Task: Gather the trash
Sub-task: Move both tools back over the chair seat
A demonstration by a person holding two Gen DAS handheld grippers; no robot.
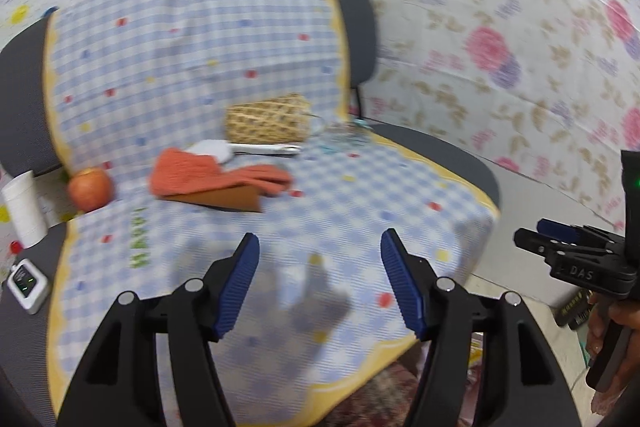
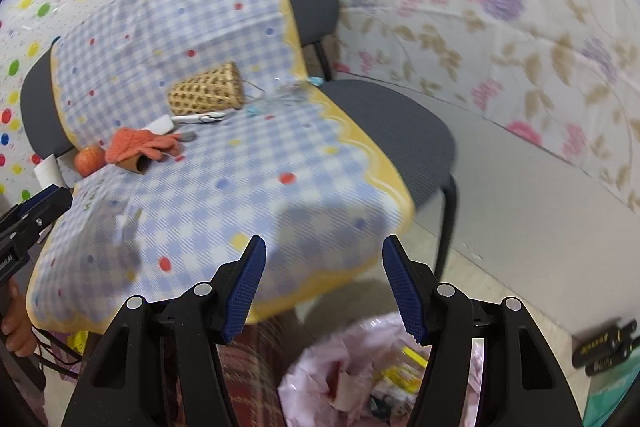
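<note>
Both my left gripper [image 1: 320,281] and right gripper [image 2: 324,285] are spread, empty. The pink trash bag [image 2: 320,375] holds wrappers; crumpled clear plastic [image 1: 340,137] remains on the chair's checked cloth [image 1: 360,195].

Both wrist cams angled down – share chair [image 1: 440,155] [image 2: 384,115].

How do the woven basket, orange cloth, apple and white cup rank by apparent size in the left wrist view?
1. orange cloth
2. woven basket
3. apple and white cup: look alike, and the cup is partly cut off near the edge, so unranked.
</note>
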